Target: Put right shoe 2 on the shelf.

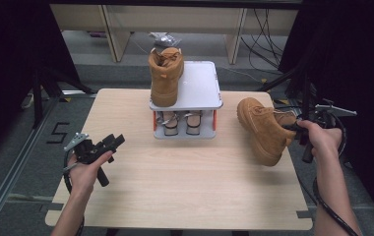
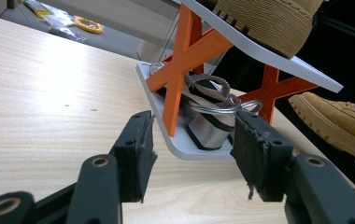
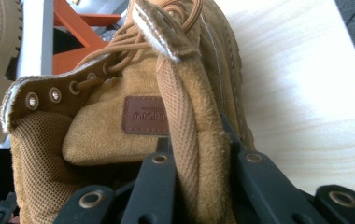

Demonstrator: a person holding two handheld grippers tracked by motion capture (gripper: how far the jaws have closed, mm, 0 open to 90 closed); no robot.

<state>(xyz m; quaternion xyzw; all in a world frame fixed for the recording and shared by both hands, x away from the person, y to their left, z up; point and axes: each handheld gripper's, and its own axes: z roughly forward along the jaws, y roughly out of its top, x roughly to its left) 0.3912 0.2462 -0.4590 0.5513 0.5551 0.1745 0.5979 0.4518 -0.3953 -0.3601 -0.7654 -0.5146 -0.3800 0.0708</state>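
My right hand-held gripper (image 3: 199, 186) clamps the padded collar of the tan suede boot (image 1: 264, 129), holding it tilted over the desk (image 1: 185, 191), right of the shoe rack (image 1: 200, 93). My left hand-held gripper (image 2: 192, 154) hovers empty, jaws wide.

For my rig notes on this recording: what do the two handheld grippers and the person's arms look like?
Both are black, pistol-handled tools. The left gripper has two black jaws with worn, frayed pads and brass-coloured rivets, plus a grey plate on top. The right gripper also carries a grey three-cornered plate. A black cable trails along the right forearm. Both forearms are bare, with no sleeves in sight.
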